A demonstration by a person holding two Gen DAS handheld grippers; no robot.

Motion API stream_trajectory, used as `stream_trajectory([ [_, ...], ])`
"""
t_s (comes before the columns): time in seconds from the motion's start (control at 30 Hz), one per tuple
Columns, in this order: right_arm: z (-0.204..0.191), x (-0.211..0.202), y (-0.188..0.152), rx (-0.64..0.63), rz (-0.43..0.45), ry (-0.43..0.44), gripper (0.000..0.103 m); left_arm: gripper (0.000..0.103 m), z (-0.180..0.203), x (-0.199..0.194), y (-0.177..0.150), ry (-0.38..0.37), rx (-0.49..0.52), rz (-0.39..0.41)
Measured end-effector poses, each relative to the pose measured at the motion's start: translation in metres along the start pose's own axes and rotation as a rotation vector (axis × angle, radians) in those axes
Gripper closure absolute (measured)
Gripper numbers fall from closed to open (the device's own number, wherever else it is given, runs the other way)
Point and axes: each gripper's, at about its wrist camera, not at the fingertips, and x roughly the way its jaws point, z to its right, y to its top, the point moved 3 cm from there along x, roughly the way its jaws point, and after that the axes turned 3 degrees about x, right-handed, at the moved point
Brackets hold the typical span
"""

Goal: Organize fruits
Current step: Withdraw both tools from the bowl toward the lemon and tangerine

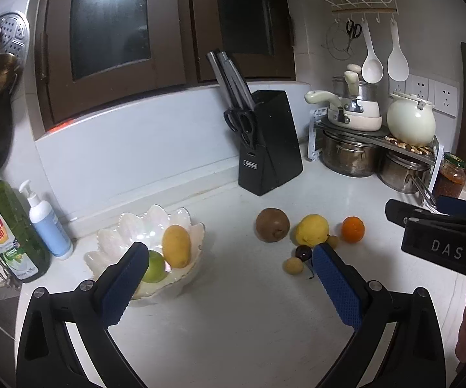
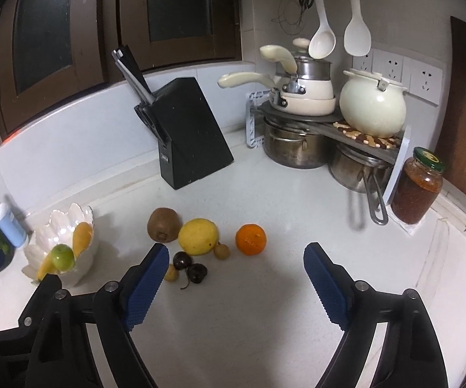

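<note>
1. My left gripper (image 1: 229, 260) hangs wide open over the tabletop (image 1: 249, 307), holding nothing.
2. My right gripper (image 2: 236, 263) is also spread, empty.
3. The bowl (image 1: 129, 236) at far left holds a mango (image 1: 176, 245) and a green fruit (image 1: 153, 270).
4. Right of it, loose on the tabletop: kiwi (image 2: 163, 224), lemon (image 2: 198, 236), orange (image 2: 250, 239), two cherries (image 2: 189, 266), two small tan fruits (image 2: 221, 251).

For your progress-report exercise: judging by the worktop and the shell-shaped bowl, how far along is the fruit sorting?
Done: a mango and a green apple lie in the bowl. In hand: nothing; both tools, left and right, are open and empty. Left: kiwi, lemon, orange, two cherries and two small tan fruits on the counter.
</note>
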Motion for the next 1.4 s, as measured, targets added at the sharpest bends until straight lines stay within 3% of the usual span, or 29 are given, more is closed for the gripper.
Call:
stream_trajectory([
  [0.27,0.013,0.031,-0.002,-0.046,-0.055,0.017,0.027,0.007,0.021,0.025,-0.008,0.003,0.034,-0.051],
  [0.83,0.023,0.116,-0.013,-0.043,-0.214,0.057,0.036,0.021,0.052,0.115,-0.03,-0.124,0.033,-0.277],
  [1.1,0.03,0.138,-0.014,-0.024,-0.246,0.062,0.037,0.024,0.06,0.132,-0.032,-0.131,0.039,-0.315],
  [1.4,0.036,0.147,-0.008,0.005,-0.238,0.071,0.037,0.025,0.064,0.14,-0.019,-0.12,0.052,-0.284],
])
